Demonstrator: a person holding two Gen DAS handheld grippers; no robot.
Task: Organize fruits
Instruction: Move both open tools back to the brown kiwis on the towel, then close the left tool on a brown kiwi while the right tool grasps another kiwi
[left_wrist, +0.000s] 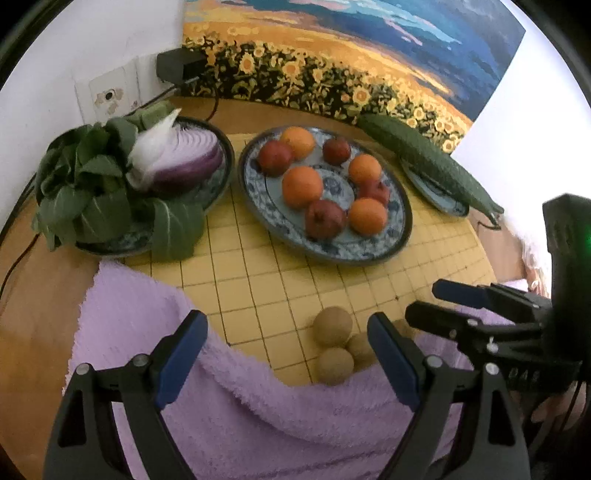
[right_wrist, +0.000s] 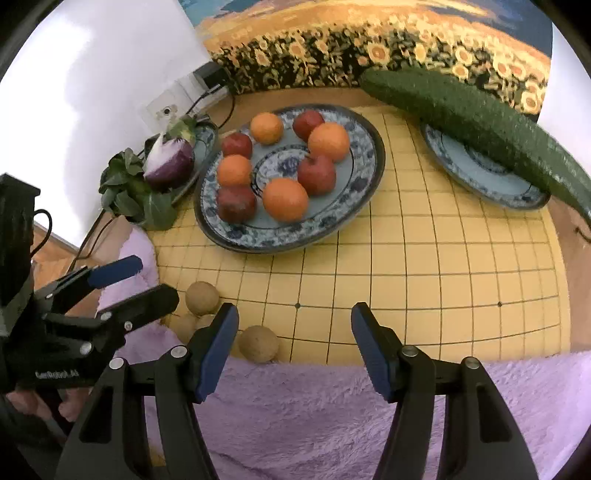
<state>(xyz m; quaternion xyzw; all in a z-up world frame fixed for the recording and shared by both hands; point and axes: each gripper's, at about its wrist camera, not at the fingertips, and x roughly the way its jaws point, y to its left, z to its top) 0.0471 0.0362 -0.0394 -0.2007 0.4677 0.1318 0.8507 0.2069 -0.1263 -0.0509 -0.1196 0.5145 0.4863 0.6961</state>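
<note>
A blue-patterned plate (left_wrist: 258, 206) (right_wrist: 362, 173) holds several oranges (left_wrist: 302, 186) (right_wrist: 285, 199) and red apples (left_wrist: 325, 218) (right_wrist: 316, 174). Several brown kiwis (left_wrist: 332, 325) (right_wrist: 258, 343) lie on the yellow grid mat by the purple towel's edge. My left gripper (left_wrist: 288, 354) is open and empty, just short of the kiwis; it also shows in the right wrist view (right_wrist: 147, 284). My right gripper (right_wrist: 291, 339) is open and empty, right of the kiwis; it shows in the left wrist view (left_wrist: 432, 302).
A purple towel (left_wrist: 258, 417) (right_wrist: 332, 417) covers the near side. A plate (left_wrist: 218, 177) with greens (left_wrist: 92, 192) and a cut red onion (left_wrist: 184, 158) stands at left. A cucumber (left_wrist: 428, 162) (right_wrist: 480, 122) lies over a small plate (right_wrist: 476, 177) at right. A socket (left_wrist: 109, 96) and cables are at the wall.
</note>
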